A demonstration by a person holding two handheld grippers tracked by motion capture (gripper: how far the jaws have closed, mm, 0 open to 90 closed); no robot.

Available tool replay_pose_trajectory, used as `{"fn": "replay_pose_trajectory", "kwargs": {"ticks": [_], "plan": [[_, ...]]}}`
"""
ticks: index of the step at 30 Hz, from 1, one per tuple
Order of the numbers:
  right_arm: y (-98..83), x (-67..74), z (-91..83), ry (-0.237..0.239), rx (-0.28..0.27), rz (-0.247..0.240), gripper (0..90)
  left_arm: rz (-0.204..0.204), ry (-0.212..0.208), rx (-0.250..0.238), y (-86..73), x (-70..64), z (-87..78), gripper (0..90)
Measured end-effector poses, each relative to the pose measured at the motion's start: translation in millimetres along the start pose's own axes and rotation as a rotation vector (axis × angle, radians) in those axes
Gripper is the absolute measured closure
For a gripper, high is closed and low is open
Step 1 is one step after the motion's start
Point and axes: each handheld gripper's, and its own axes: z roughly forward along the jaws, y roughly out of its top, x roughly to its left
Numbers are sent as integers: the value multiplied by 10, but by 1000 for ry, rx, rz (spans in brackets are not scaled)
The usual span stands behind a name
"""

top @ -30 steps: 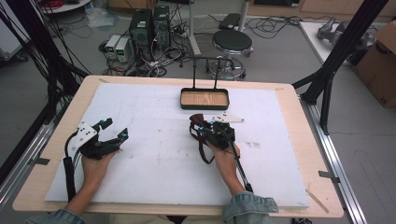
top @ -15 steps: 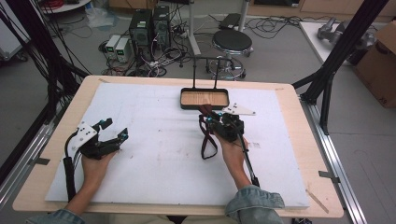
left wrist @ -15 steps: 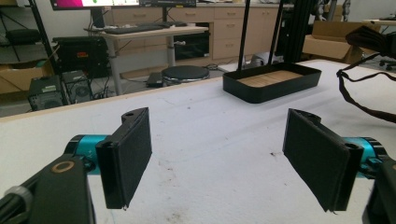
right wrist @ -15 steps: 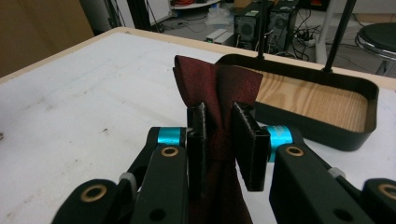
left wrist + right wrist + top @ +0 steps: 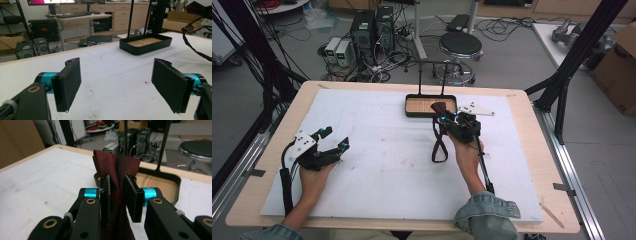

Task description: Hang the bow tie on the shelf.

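My right gripper (image 5: 443, 116) is shut on a dark red cloth piece (image 5: 437, 107), bunched between its jaws at the near right corner of the black tray (image 5: 408, 106). A dark strap loop (image 5: 439, 146) hangs from it down to the white table cover. In the right gripper view the cloth (image 5: 116, 166) fans up above the pads, and the tray's wooden floor (image 5: 160, 182) lies just behind it. My left gripper (image 5: 336, 137) rests open at the table's left with nothing in it; its view shows its wide-apart pads (image 5: 68, 83) and the tray (image 5: 150, 48) farther off.
A thin black T-shaped stand (image 5: 432, 75) rises from the tray's far side. Beyond the table stand a stool (image 5: 460, 45) and computer towers (image 5: 371, 27) among cables. Black frame struts (image 5: 572, 75) slant at the right. The white cover (image 5: 382, 165) spans the table.
My right gripper has carried the red cloth forward and a little right, up to the tray's near edge. The left gripper has stayed where it was.
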Motion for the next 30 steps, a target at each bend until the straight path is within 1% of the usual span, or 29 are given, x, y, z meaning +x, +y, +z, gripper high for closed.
{"fn": "replay_pose_trajectory", "kwargs": {"ticks": [1, 3, 4, 7, 11, 12, 15, 16, 18, 21, 24, 25, 26, 28, 29, 30], "plan": [[14, -15, -2, -3, -3, 8, 755, -1, 0, -3, -1, -2, 2, 241], [20, -25, -4, -4, -2, 8, 755, -1, 0, -2, -1, -2, 2, 240], [42, -57, -8, -11, -12, 16, 755, -1, 0, -3, -1, -2, 2, 240], [83, -92, -7, -18, -12, 18, 755, 0, -1, 0, -1, 0, 0, 240], [145, -115, -8, -27, -18, 5, 756, -2, -1, -2, -1, -1, 2, 241], [193, -132, -8, -33, -28, 1, 755, -2, -1, -3, -1, -1, 2, 240], [241, -149, -6, -37, -35, -1, 755, -2, -1, -3, -1, -2, 2, 240], [288, -174, -4, -41, -44, -1, 755, -2, -2, -2, -1, -1, 2, 241], [324, -201, -1, -47, -55, -3, 755, -4, 0, -2, -2, 0, 1, 241], [361, -234, 11, -55, -57, 0, 756, -4, -1, -3, -2, 1, 2, 241], [431, -282, 19, -67, -64, -1, 756, -4, -2, -3, -1, 0, 2, 241], [451, -303, 14, -73, -87, -8, 756, -4, -1, -2, -2, 0, 2, 241], [462, -316, 11, -76, -96, -8, 756, -4, -2, -3, -2, 0, 2, 241], [509, -373, 18, -76, -93, 8, 756, -3, -2, -2, -2, 0, 2, 241], [521, -391, 16, -71, -104, 10, 756, -3, -2, -3, -2, 0, 3, 241], [569, -436, 19, -78, -113, 12, 756, -2, -4, -2, -1, 1, 3, 241]]}}
